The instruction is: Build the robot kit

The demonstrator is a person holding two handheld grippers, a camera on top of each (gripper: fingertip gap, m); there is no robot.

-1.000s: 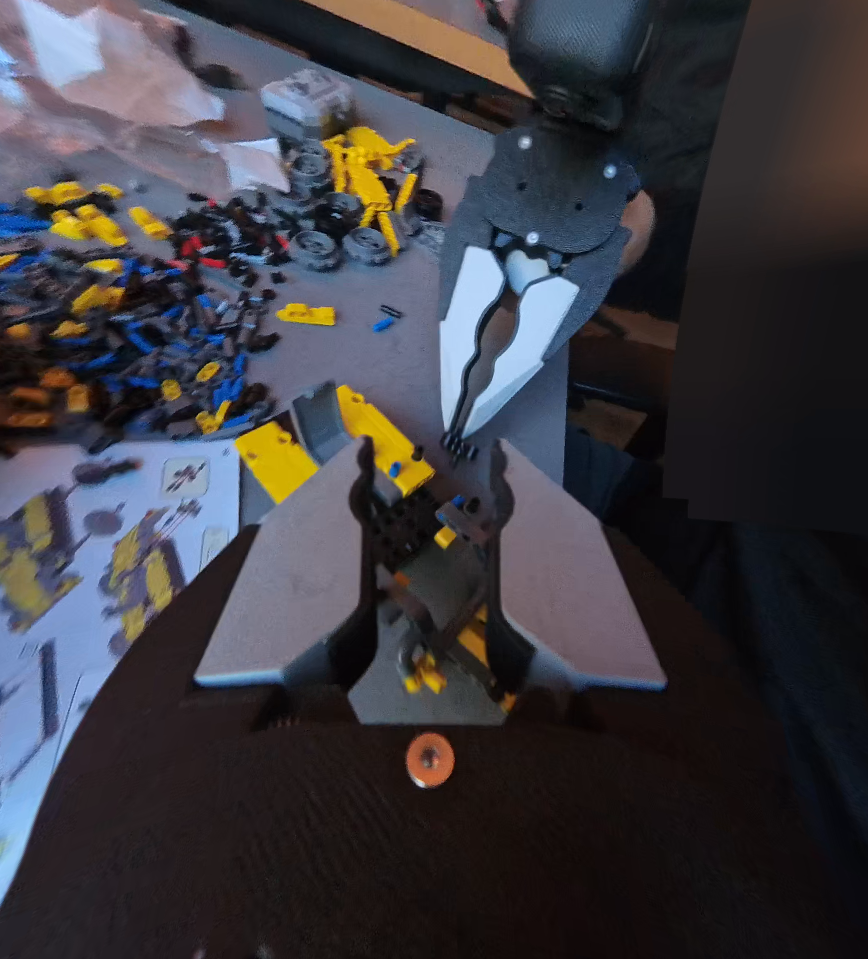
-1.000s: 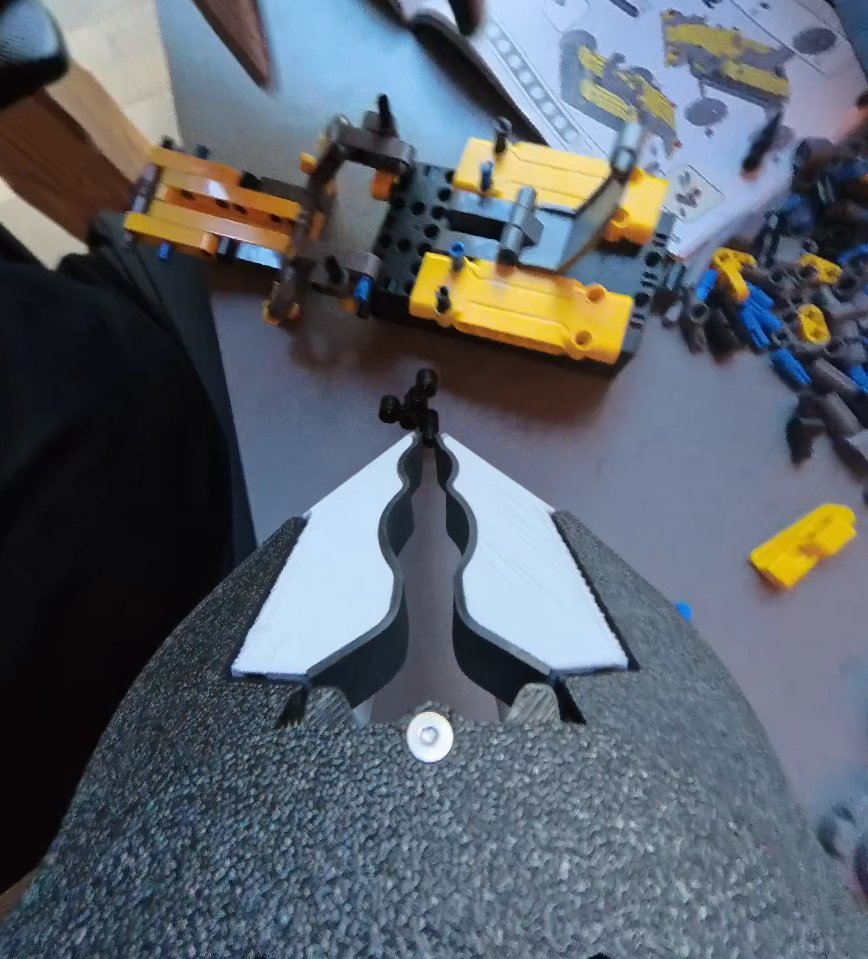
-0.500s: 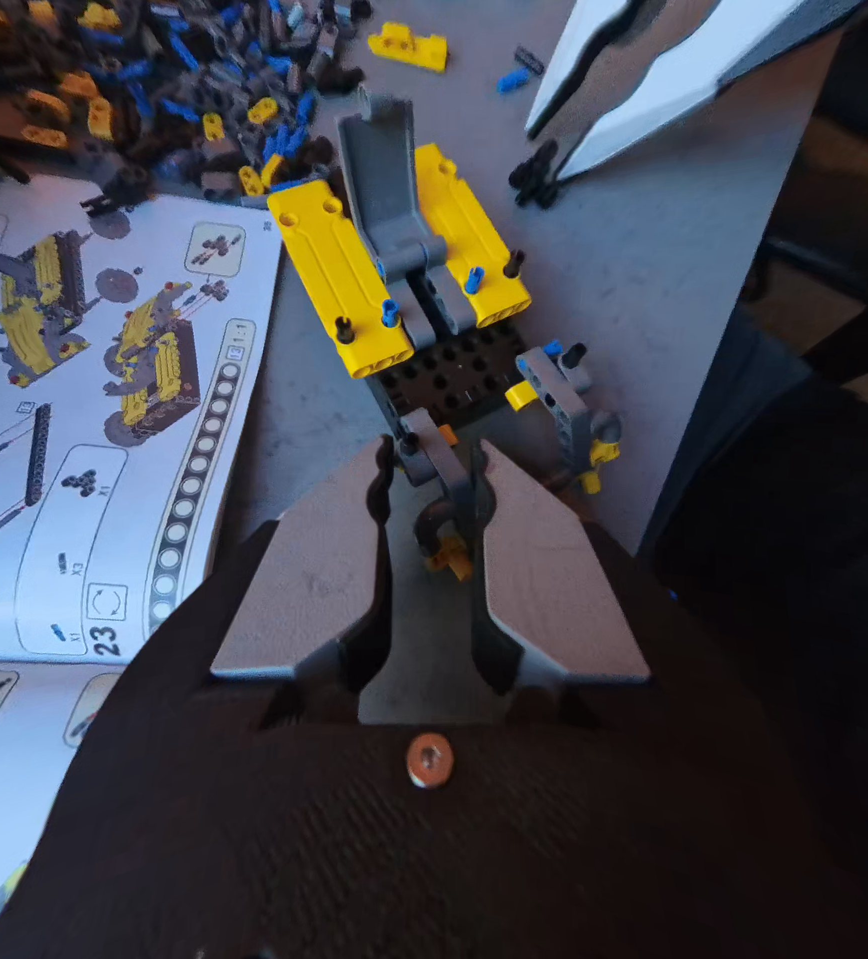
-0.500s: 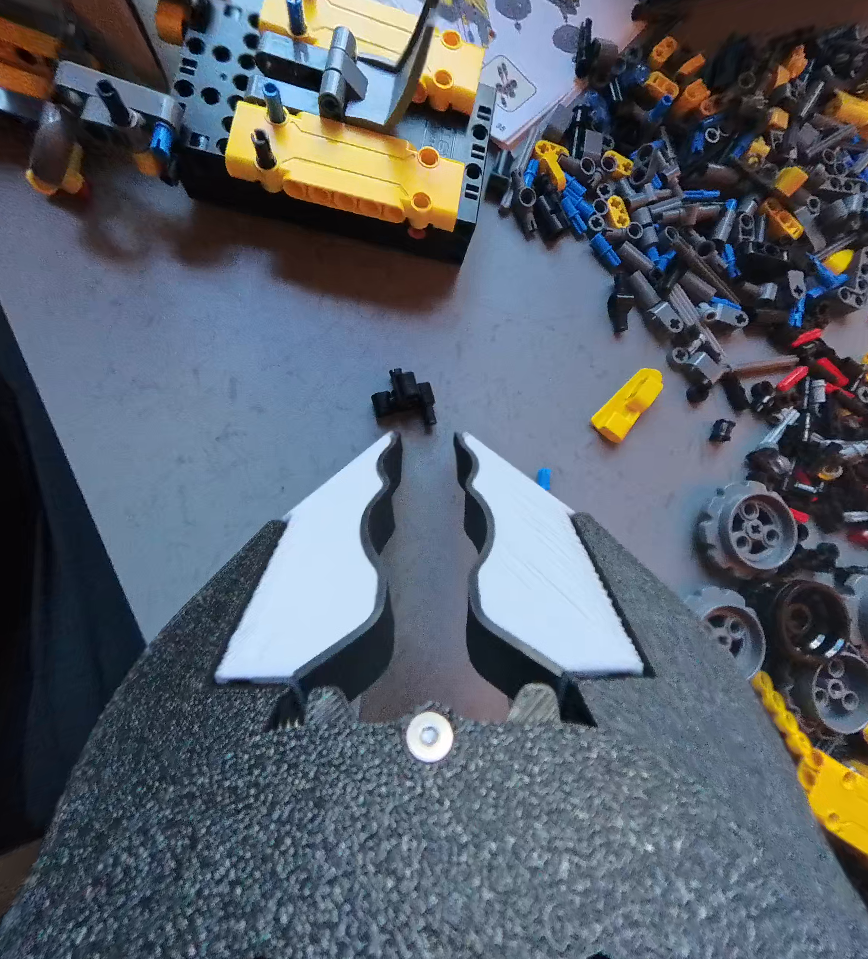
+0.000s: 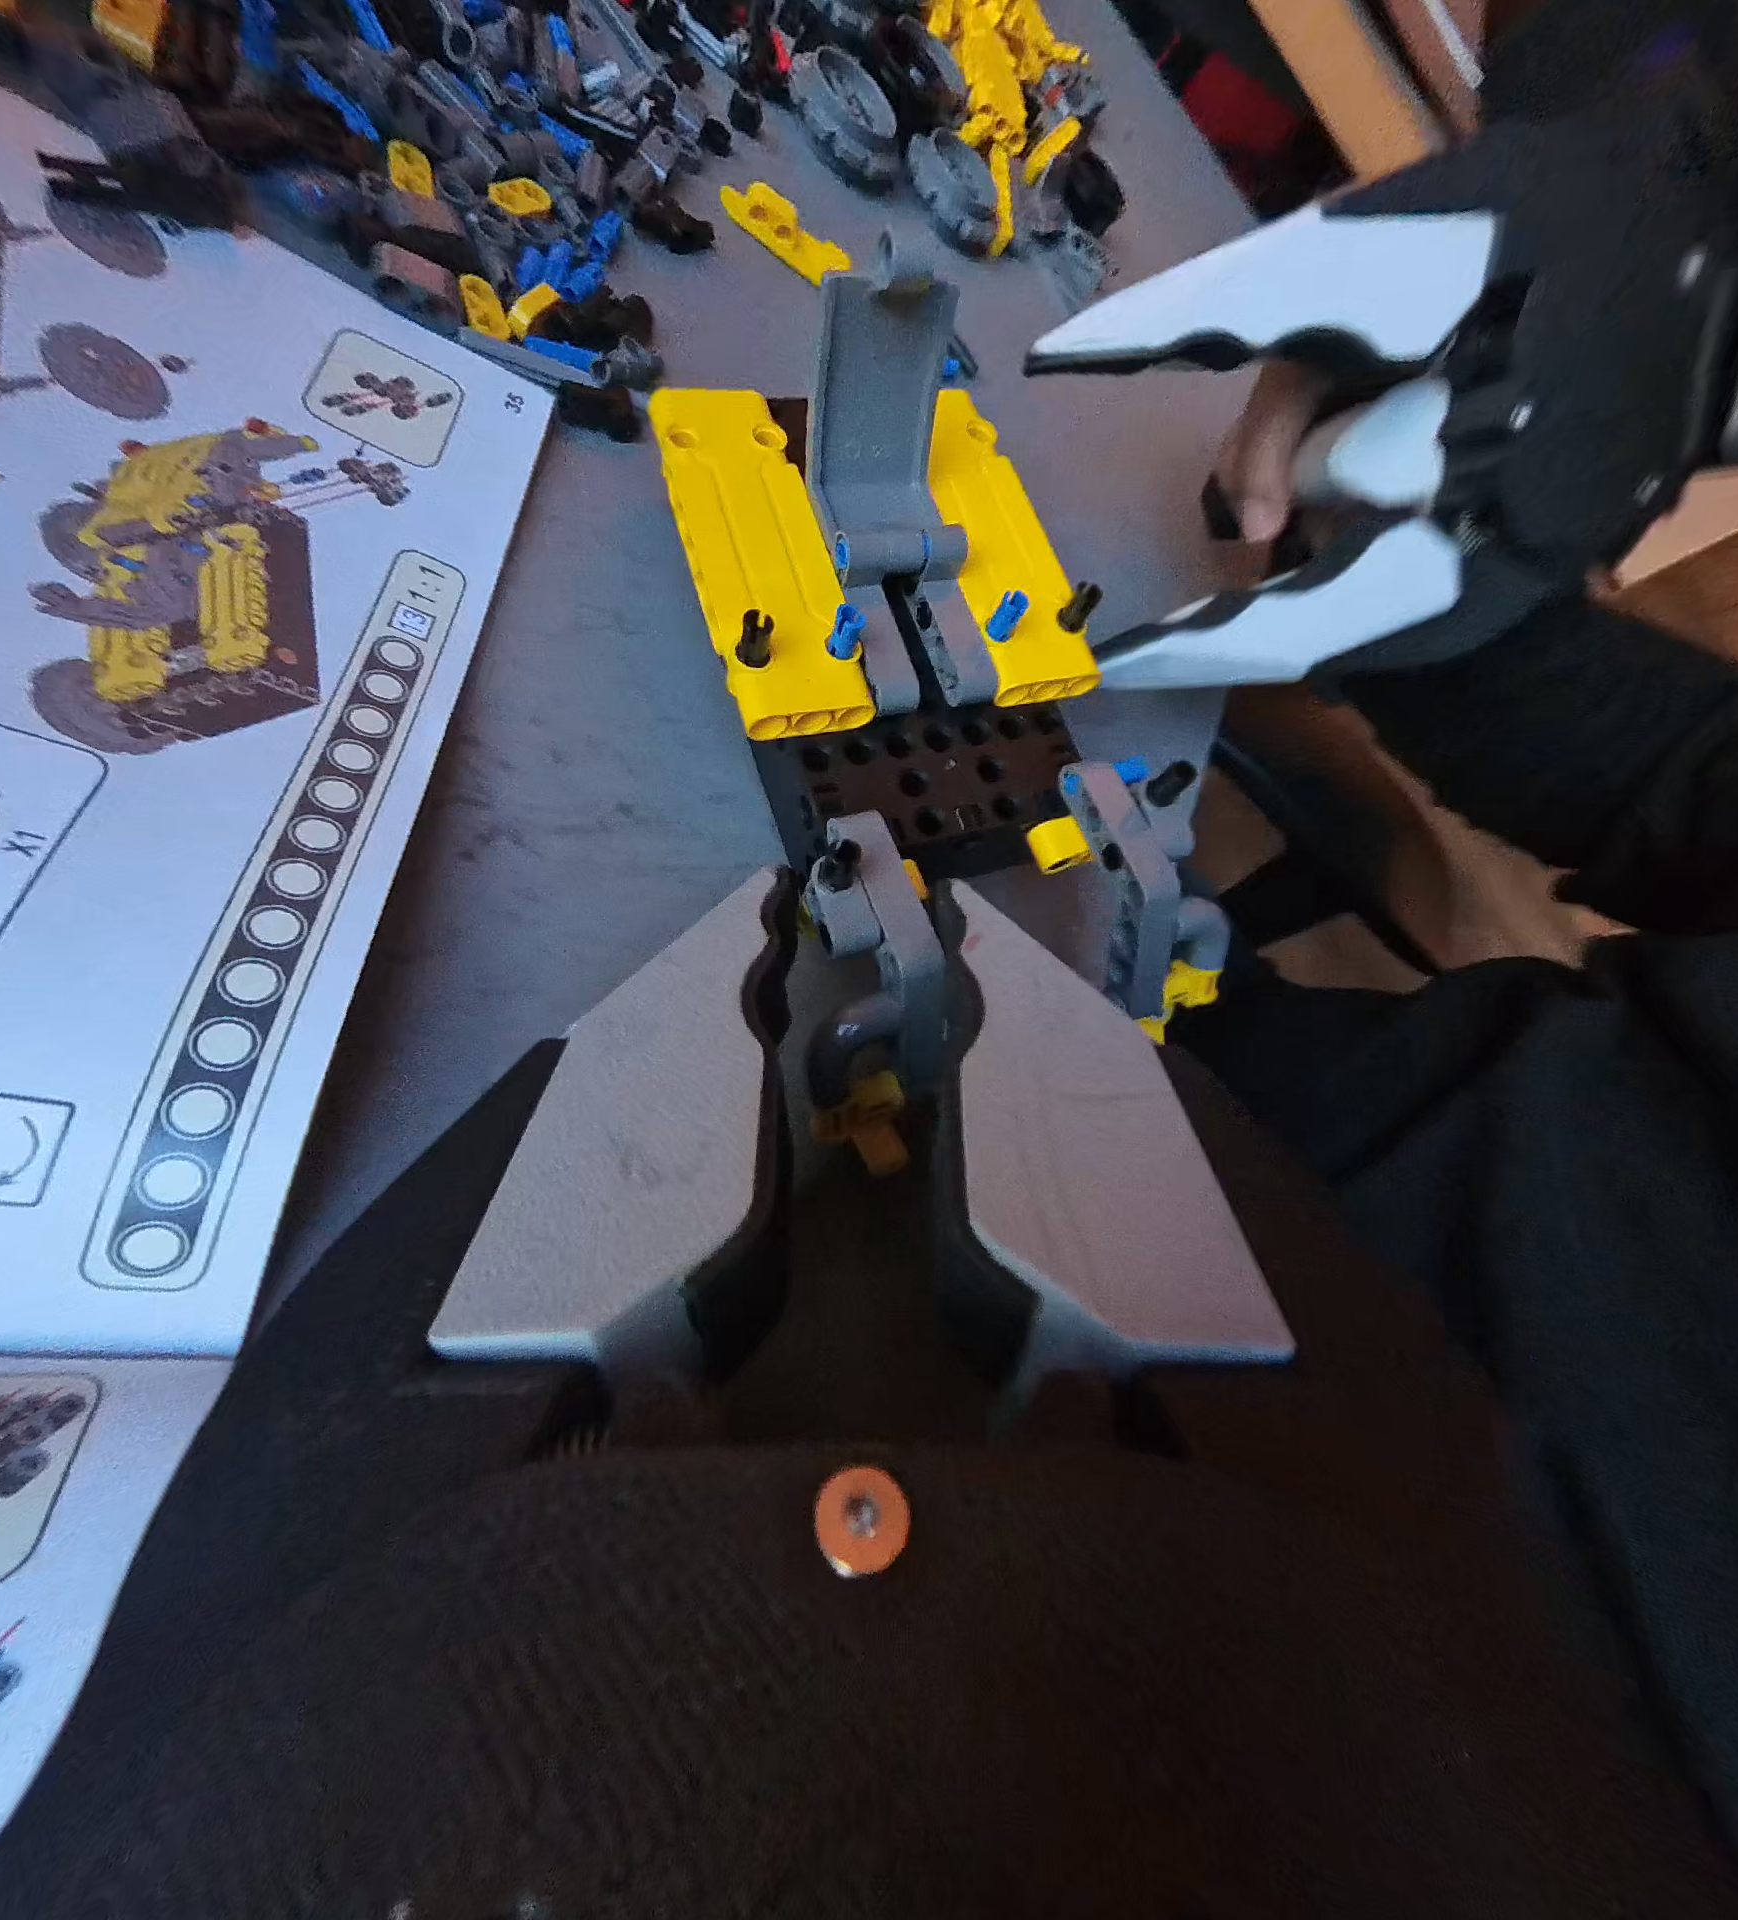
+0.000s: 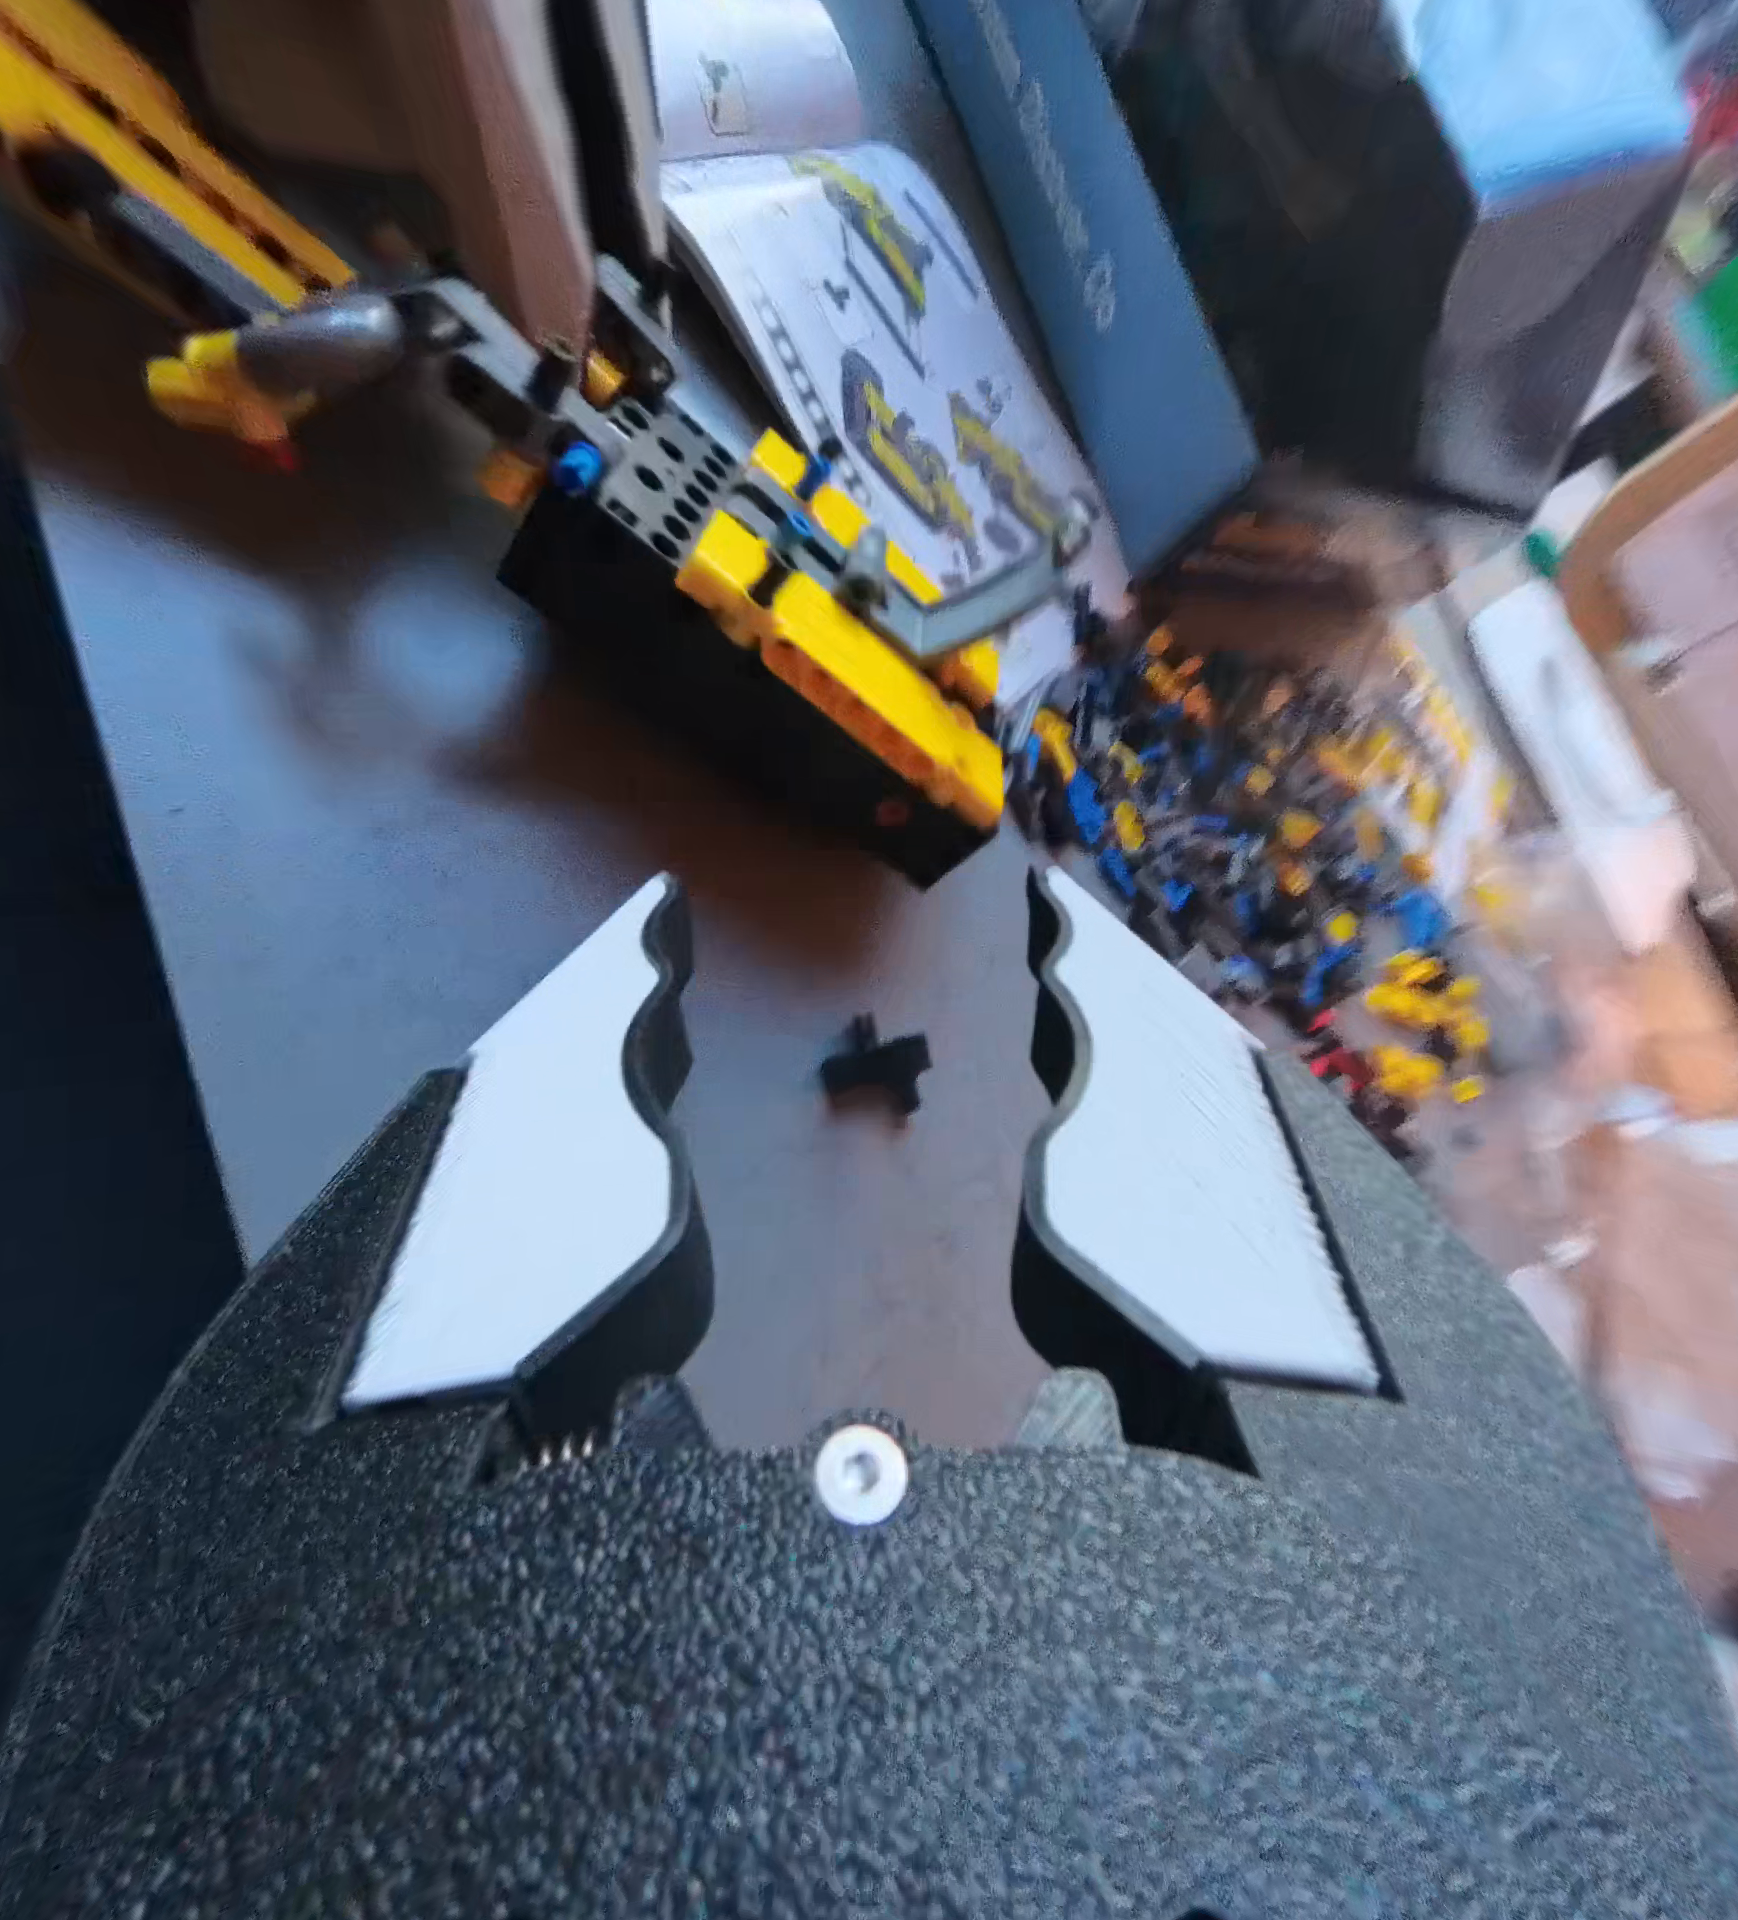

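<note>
In the left wrist view, an open instruction booklet (image 5: 221, 727) is seen along the left side of the grey desk (image 5: 574, 790), with a heap of loose bricks (image 5: 491, 135) toward the far edge. Right of the booklet, near the desk's right edge, the yellow and black brick model (image 5: 886, 623) is stood. Its grey arm (image 5: 880, 935) is clamped between the narrowly parted jaws of the left gripper (image 5: 865, 914). Further right, the right gripper (image 5: 1062, 520) is shown spread wide, its lower finger just beside the model; nothing is seen in it.

The small black connector (image 6: 875, 1065) is shown only in the blurred right wrist view: it lies on the desk between the wide-open, empty fingers of the right gripper (image 6: 854, 894), touching neither. The model (image 6: 761, 623) lies beyond, with the bricks (image 6: 1260, 831) to the right.
</note>
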